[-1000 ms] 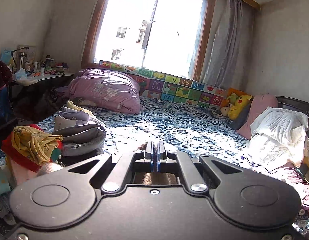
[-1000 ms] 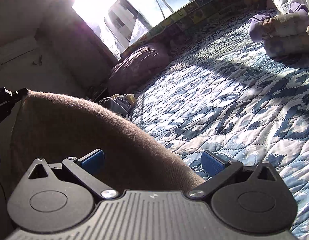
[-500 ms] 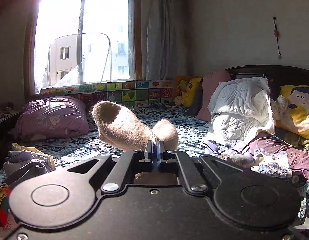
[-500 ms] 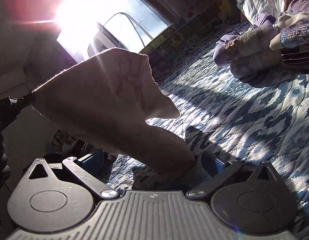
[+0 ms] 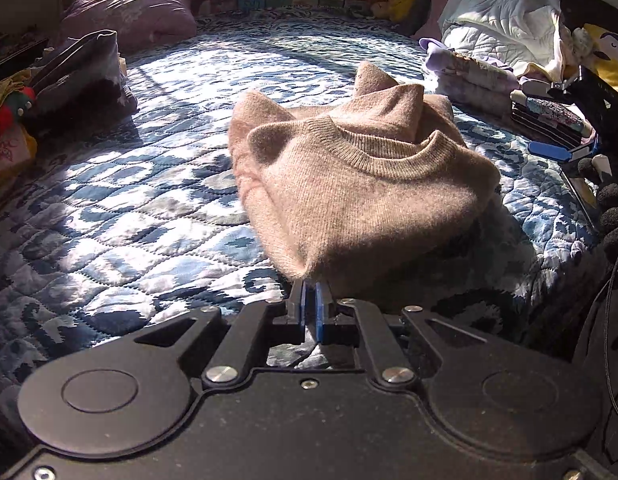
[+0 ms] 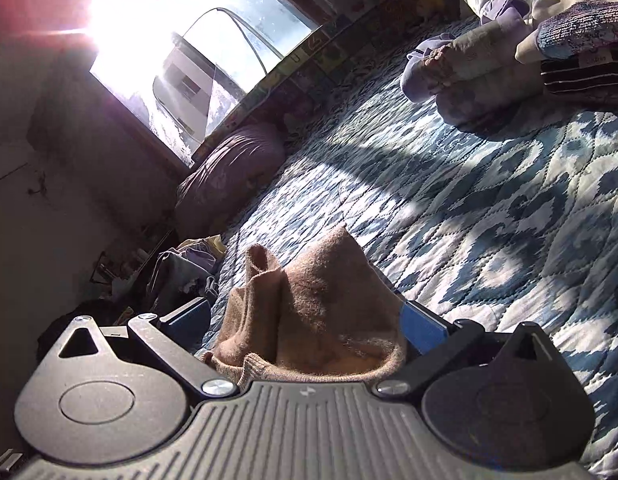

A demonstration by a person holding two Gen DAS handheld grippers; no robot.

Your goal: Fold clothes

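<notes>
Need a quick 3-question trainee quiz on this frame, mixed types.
1. True or false: the left gripper is shut on the sweater.
2. The right gripper is: A open, B shut, C out of view.
3. Fill in: the sweater lies on a blue-and-white ___.

Key: 1 true. 2 A. 3 quilt.

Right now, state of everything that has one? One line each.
left gripper: shut on the brown sweater's edge
right gripper: open, sweater between its fingers, not clamped
brown sweater: crumpled on the quilt, collar up, unfolded
folded clothes: stacked by the pillows
</notes>
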